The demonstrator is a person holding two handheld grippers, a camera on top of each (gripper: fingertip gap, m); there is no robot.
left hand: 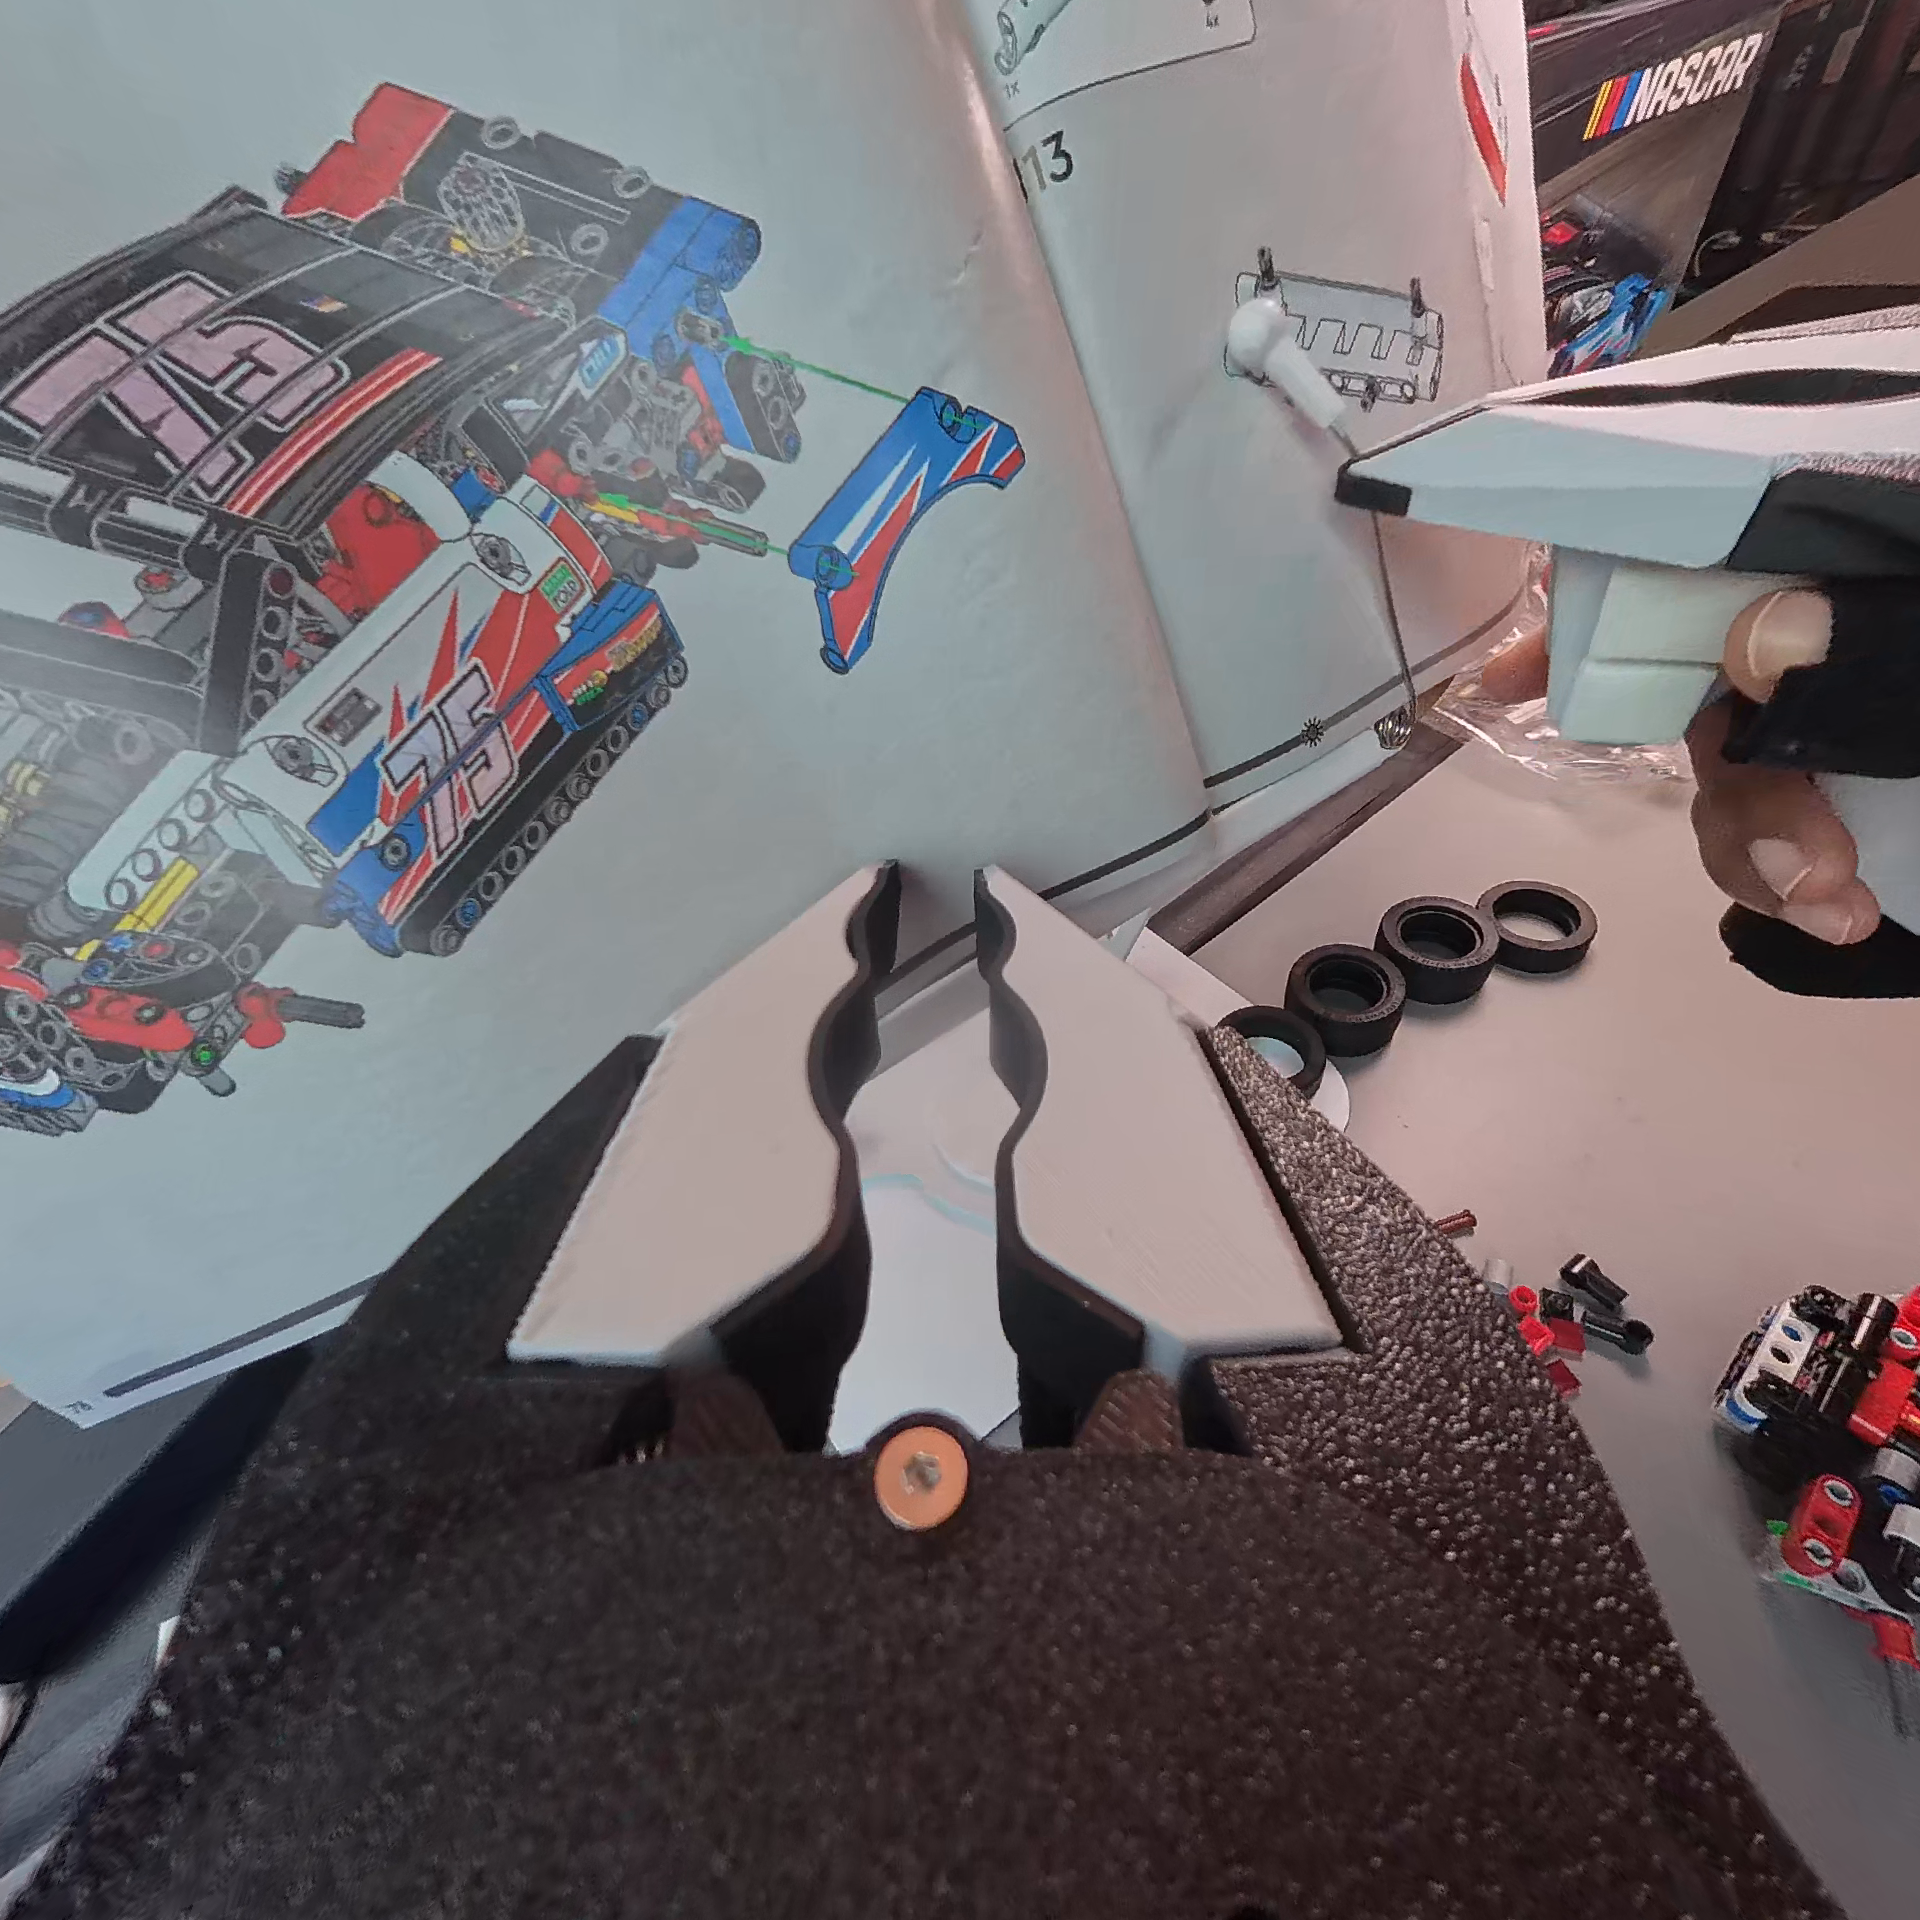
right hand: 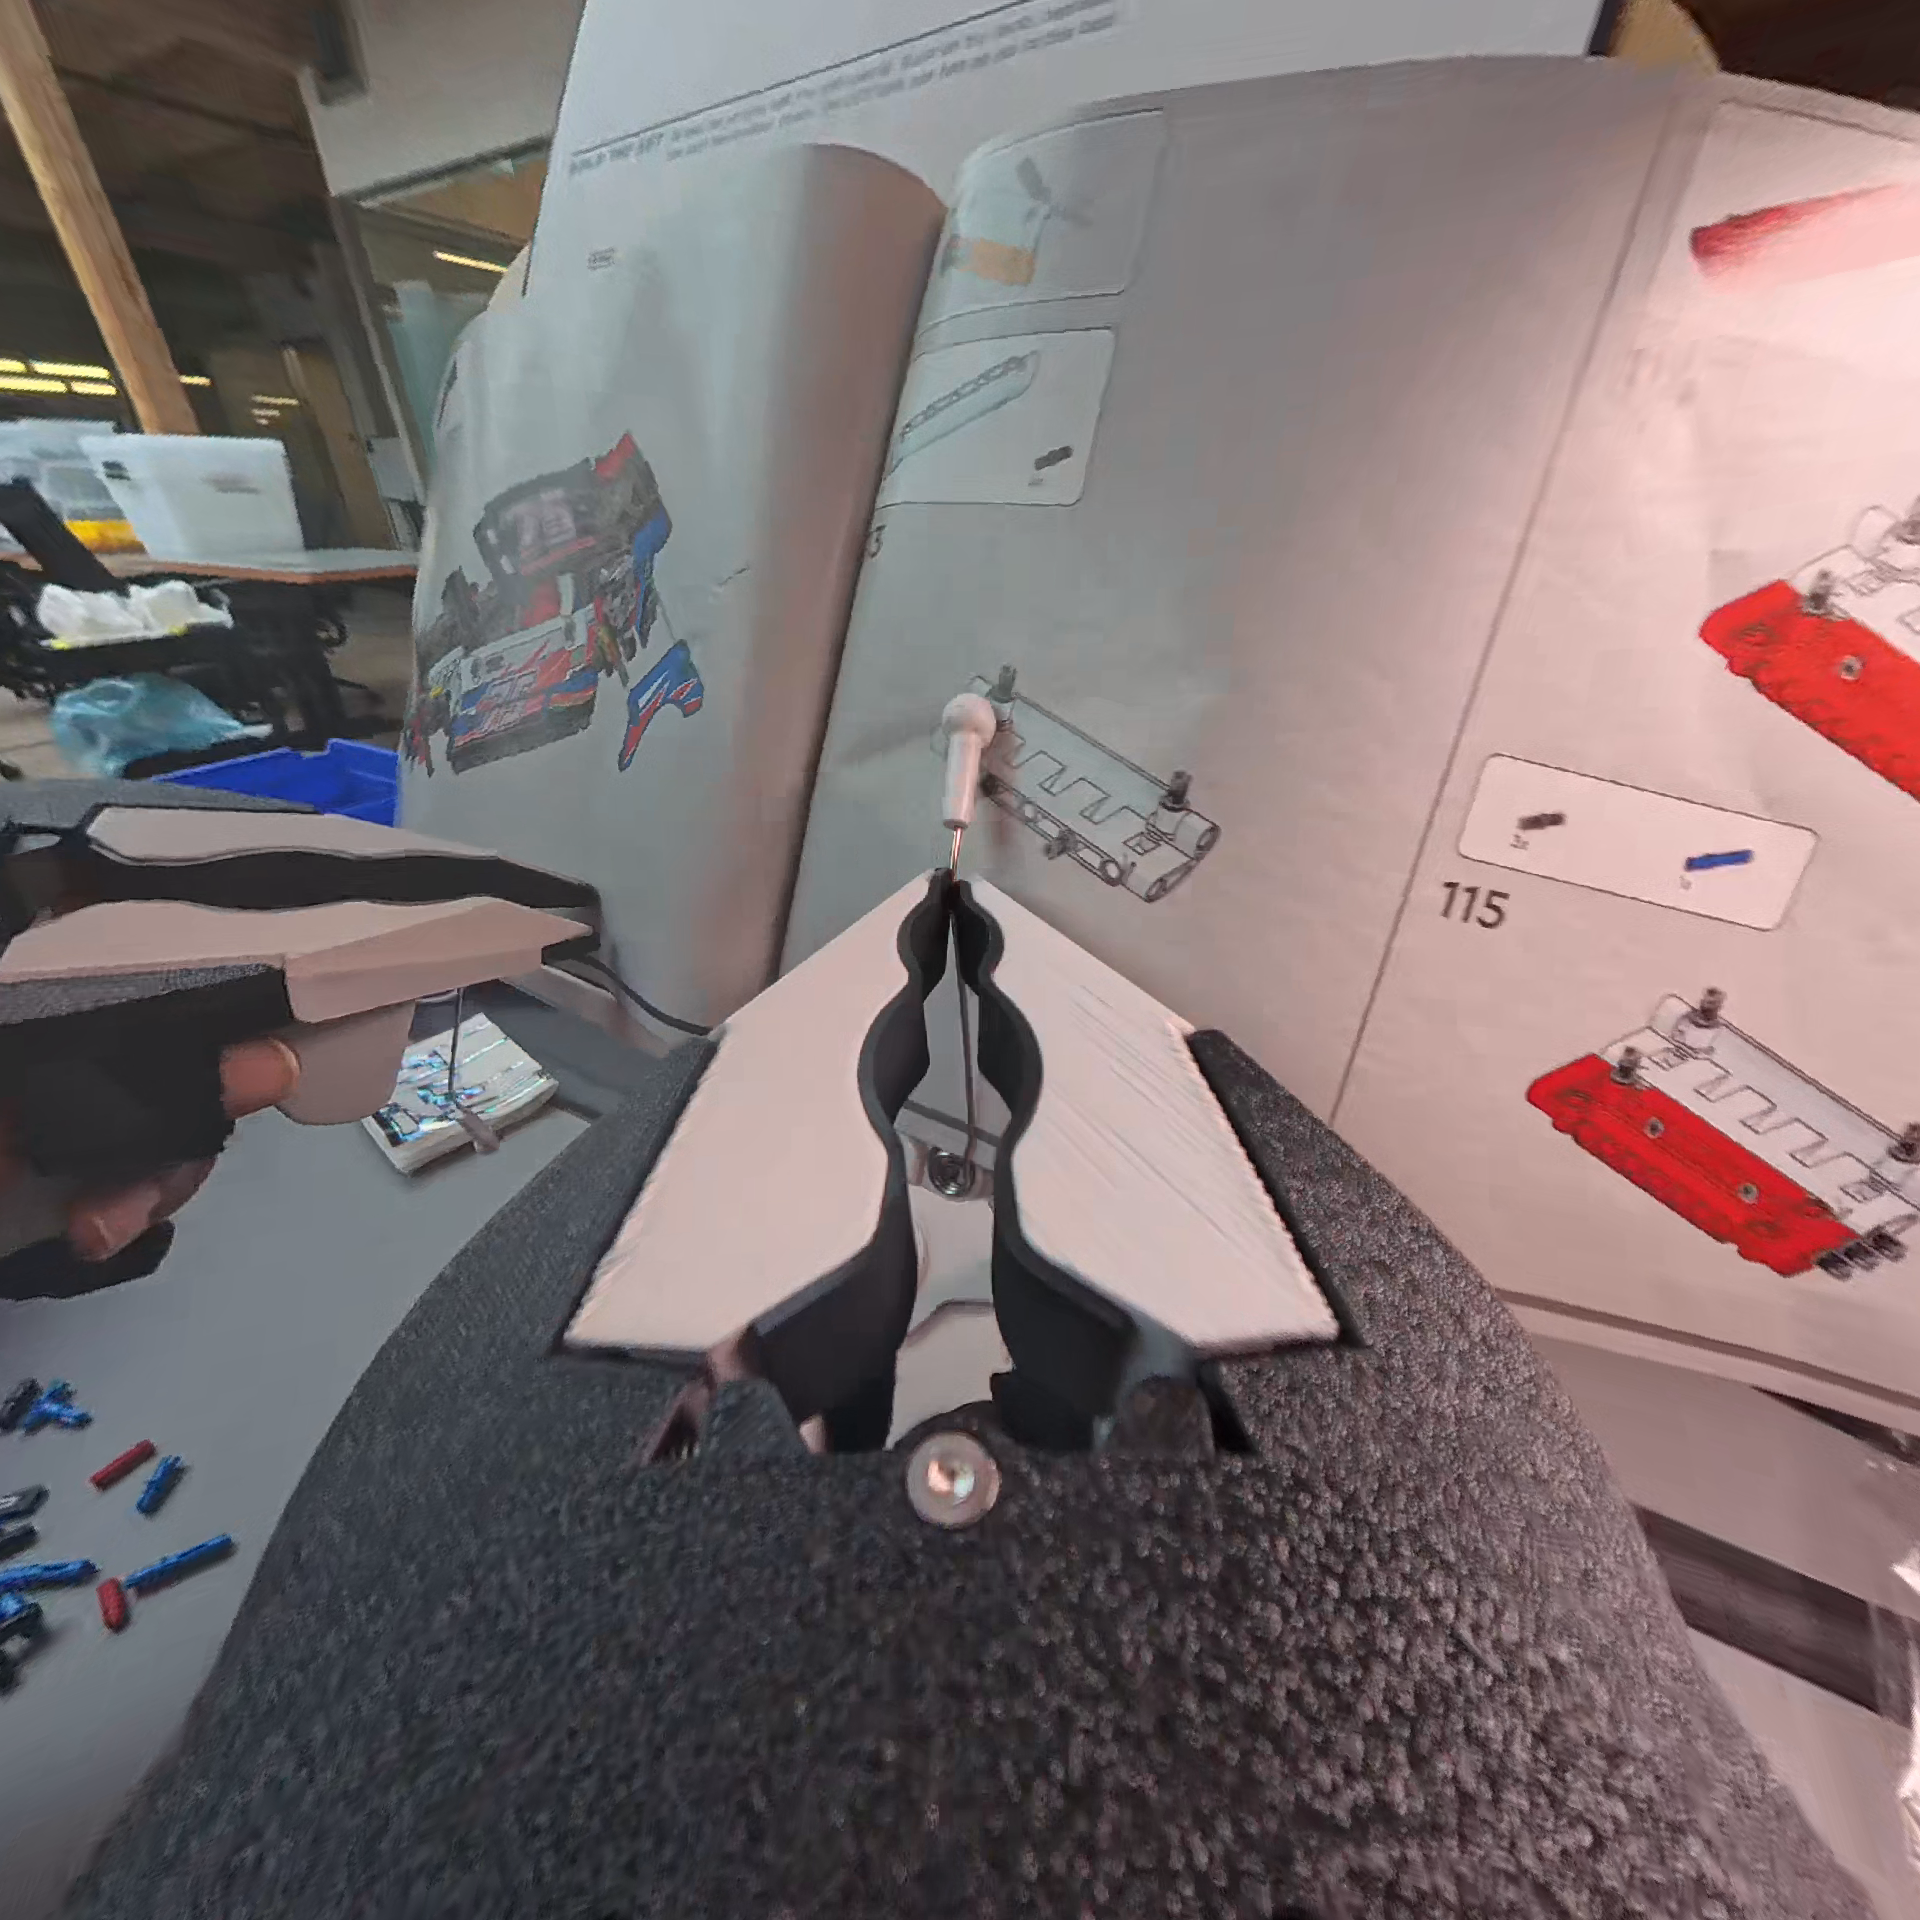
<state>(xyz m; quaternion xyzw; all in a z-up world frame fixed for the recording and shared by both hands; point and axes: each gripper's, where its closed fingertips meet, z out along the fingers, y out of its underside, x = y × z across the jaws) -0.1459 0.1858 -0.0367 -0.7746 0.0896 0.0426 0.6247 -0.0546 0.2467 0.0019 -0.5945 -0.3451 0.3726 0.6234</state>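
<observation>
An open instruction booklet stands curved in front of both grippers, with a race-car drawing on its left page; it also shows in the right wrist view. My right gripper is shut on a thin metal wire with a white tip. The tip touches the booklet's middle page. The left wrist view shows this gripper at the right, with the wire hanging down to a small loop. My left gripper is open with a narrow gap, its fingertips at the booklet's lower edge, holding nothing.
Several black tyres lie in a row on the grey table. Small loose parts and a partly built model sit at the right. Blue and red pins lie at the left, near a shiny sticker sheet. A dark box stands behind. Some 12 cm of space lies between my two pairs of fingers. The partly built model is about 25 cm from both grippers' fingertips.
</observation>
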